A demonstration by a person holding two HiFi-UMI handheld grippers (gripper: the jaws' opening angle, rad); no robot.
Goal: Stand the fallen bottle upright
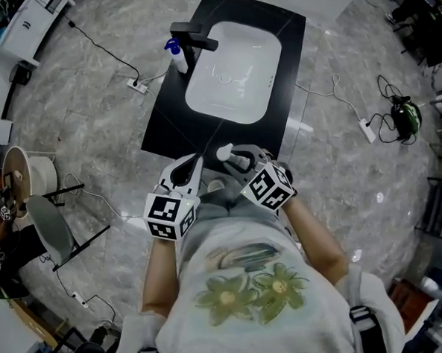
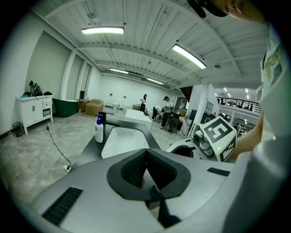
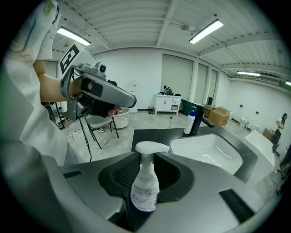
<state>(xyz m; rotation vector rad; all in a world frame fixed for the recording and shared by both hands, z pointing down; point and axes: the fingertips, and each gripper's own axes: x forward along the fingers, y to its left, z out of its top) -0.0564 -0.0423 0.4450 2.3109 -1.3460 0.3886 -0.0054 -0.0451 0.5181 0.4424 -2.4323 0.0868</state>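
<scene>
Ahead, beyond the held pump bottle [image 3: 145,189], a blue-capped bottle [image 1: 178,57] flanks the faucet [image 1: 194,36]

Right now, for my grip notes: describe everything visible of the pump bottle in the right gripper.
The pump bottle is small, whitish plastic, with a white pump head, nozzle pointing right in the right gripper view, and a label of unreadably fine print. It stands upright in that view, its body clamped between the ribbed pads of the right gripper; nothing else touches it.
</scene>
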